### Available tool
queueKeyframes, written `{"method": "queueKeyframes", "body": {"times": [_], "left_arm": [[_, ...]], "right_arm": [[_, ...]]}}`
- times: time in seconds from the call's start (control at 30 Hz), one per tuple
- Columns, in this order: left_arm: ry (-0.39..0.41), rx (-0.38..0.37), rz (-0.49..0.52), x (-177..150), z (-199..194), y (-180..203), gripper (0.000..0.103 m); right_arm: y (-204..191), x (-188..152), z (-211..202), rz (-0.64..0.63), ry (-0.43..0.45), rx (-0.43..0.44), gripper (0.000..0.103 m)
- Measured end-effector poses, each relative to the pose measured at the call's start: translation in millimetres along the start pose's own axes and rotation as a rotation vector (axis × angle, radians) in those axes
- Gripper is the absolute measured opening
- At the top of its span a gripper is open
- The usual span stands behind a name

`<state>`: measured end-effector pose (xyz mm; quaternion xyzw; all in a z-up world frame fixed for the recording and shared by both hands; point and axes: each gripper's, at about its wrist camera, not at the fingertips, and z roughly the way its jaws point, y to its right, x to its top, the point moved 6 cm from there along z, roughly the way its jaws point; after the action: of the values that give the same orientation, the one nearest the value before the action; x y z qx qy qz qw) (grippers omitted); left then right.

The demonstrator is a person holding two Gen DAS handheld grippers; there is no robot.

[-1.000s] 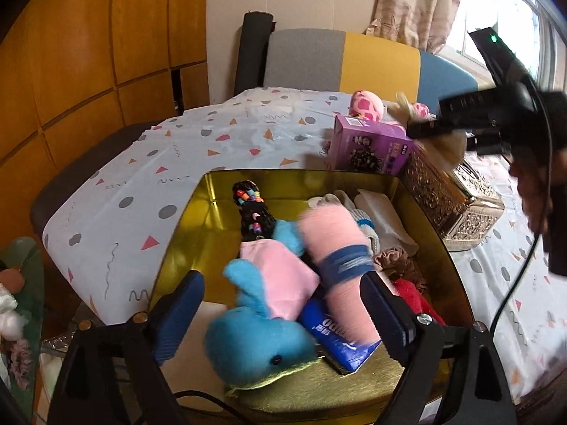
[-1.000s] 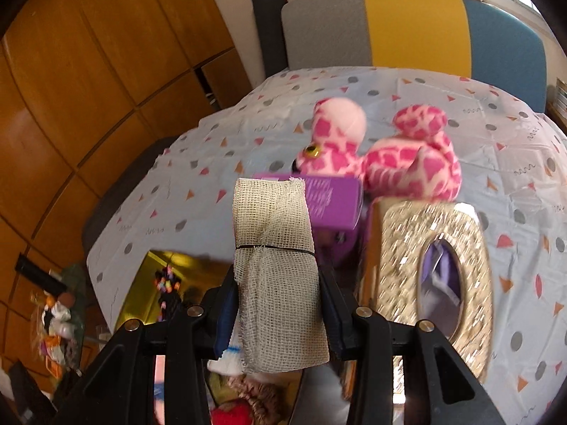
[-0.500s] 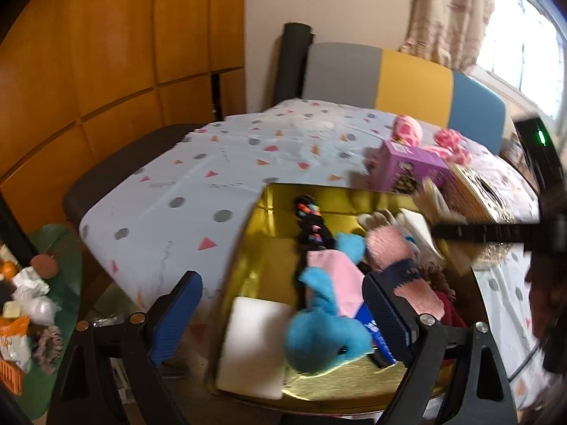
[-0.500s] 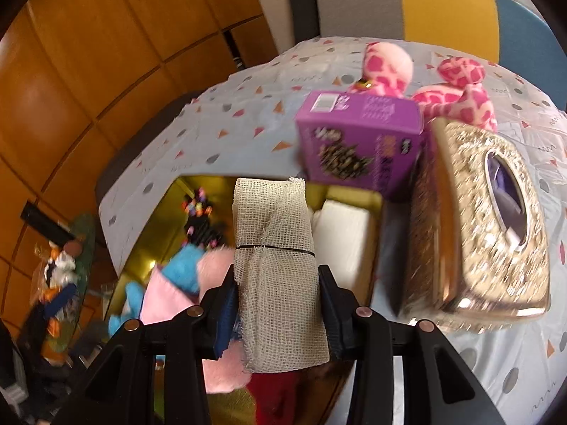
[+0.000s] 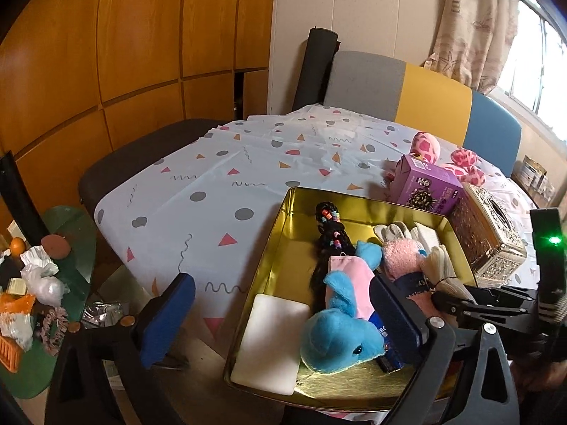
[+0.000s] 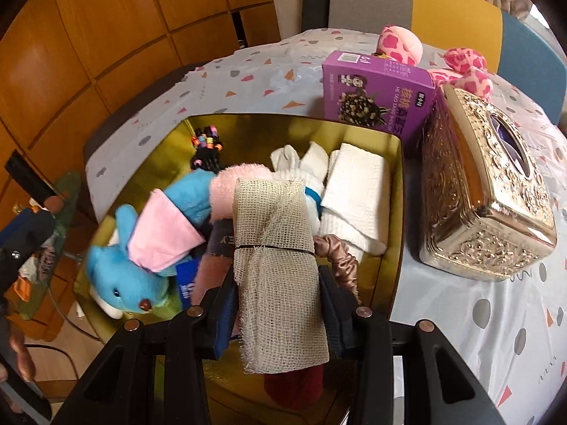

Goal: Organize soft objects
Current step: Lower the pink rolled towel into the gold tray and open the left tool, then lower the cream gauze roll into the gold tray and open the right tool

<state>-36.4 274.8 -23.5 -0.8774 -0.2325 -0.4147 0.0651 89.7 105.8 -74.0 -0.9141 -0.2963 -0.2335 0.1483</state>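
Observation:
A gold tin tray (image 5: 294,191) (image 6: 248,118) holds a blue plush (image 5: 340,333) (image 6: 120,276), a pink rolled towel (image 5: 400,255) (image 6: 226,184), a beaded black braid (image 5: 329,226), white cloths (image 6: 354,194), a white sponge (image 5: 273,340) and a satin scrunchie (image 6: 336,255). My right gripper (image 6: 278,304) is shut on a beige gauze roll (image 6: 280,276) (image 5: 439,269), tied with a black band, and hangs low over the tray's middle. My left gripper (image 5: 281,318) is at the tray's near corner. Its jaws are opening wide, with nothing pressed between the pads.
A purple box (image 5: 428,191) (image 6: 375,95) and a gold embossed tissue box (image 5: 489,233) (image 6: 485,191) stand against the tray's far and right sides. A pink spotted plush (image 5: 425,143) (image 6: 400,44) lies behind them. A cluttered green side table (image 5: 71,233) is at the left.
My right gripper has carried the gauze roll from above the tissue box down over the tray. My left gripper has drawn back from the tray and spread its jaws wider.

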Motion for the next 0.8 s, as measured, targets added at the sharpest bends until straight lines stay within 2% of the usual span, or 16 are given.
{"method": "queueKeyframes", "body": {"times": [0.33, 0.6, 0.63, 0.7, 0.8], "left_arm": [[-0.010, -0.007, 0.027, -2.7, 8.5, 19.7, 0.103], [-0.015, -0.033, 0.050, -8.8, 6.5, 34.1, 0.103], [-0.013, -0.034, 0.053, -9.0, 5.6, 35.6, 0.103], [-0.008, -0.035, 0.063, -9.7, 3.5, 39.0, 0.103], [-0.017, -0.051, 0.063, -12.8, 1.7, 44.4, 0.103]], "right_arm": [[5.8, 16.5, 30.9, -0.003, -0.016, -0.068, 0.042], [10.0, 12.4, 19.8, 0.030, 0.025, -0.062, 0.048], [10.4, 11.7, 15.4, 0.031, 0.038, -0.060, 0.049], [12.2, 10.6, 4.2, 0.033, 0.072, -0.070, 0.061], [12.4, 9.4, -13.0, 0.043, 0.120, -0.068, 0.066]]}}
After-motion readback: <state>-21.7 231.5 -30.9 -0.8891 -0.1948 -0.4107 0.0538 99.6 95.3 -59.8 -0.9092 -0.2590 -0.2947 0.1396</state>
